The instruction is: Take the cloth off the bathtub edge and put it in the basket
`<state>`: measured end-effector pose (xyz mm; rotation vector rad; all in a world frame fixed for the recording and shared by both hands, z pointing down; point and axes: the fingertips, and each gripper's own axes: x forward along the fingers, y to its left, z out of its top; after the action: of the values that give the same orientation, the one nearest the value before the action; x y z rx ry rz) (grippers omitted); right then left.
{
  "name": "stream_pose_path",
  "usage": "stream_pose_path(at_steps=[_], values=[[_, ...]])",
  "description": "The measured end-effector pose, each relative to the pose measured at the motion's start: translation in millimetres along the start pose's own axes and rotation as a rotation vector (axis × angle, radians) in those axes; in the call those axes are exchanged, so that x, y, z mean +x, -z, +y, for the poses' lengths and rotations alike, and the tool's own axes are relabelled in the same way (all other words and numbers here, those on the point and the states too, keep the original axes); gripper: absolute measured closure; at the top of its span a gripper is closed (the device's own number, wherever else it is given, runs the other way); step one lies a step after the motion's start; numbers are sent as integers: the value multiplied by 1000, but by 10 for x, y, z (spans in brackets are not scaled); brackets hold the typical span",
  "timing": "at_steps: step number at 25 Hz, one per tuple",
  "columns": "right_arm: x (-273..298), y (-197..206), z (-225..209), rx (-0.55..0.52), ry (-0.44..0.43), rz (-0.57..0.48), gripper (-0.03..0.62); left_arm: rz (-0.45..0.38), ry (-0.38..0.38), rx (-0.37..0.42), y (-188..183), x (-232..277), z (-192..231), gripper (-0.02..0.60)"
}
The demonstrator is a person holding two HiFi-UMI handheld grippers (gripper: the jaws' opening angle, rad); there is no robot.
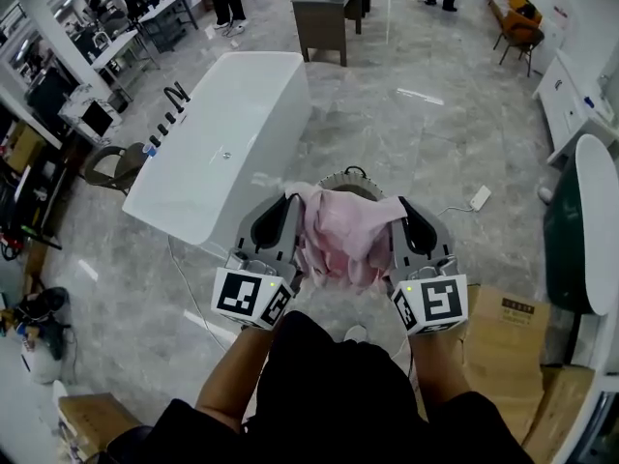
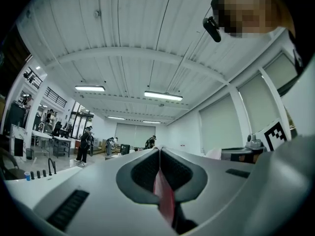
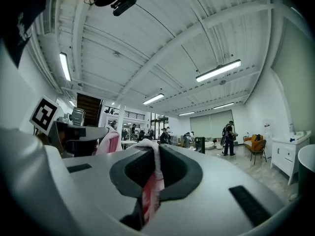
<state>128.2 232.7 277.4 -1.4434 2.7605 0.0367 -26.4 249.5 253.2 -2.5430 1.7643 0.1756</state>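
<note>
The left claw is clenched on the pink cloth. In the left gripper view its jaws meet, with a red-pink strip of cloth pinched between them. The right claw is clenched the same way. The right gripper view shows its jaws together on a bunched fold of cloth that spills over the tip.

Between the two claws the cloth hangs as a loose bundle, off the bathtub and clear of the floor. Its long axis runs left to right from one grip to the other.

Just beyond the bundle, on the far side, a round rim shows, which I take to be the basket (most of it is hidden by the cloth). It sits about midway between the claws, so neither hand is clearly nearer. I would judge that the next move is a short carry forward and down by both together.

The white bathtub stands to the far left, well apart from the cloth.
</note>
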Motion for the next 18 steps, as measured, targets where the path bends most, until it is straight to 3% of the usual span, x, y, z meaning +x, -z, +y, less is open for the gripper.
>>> stream_pose_path(at_steps=[9, 18], values=[[288, -18, -184, 20, -26, -13, 559, -26, 30, 3, -43, 421, 43, 563], [845, -61, -536, 31, 30, 10, 559, -29, 108, -58, 42, 1145, 304, 563]])
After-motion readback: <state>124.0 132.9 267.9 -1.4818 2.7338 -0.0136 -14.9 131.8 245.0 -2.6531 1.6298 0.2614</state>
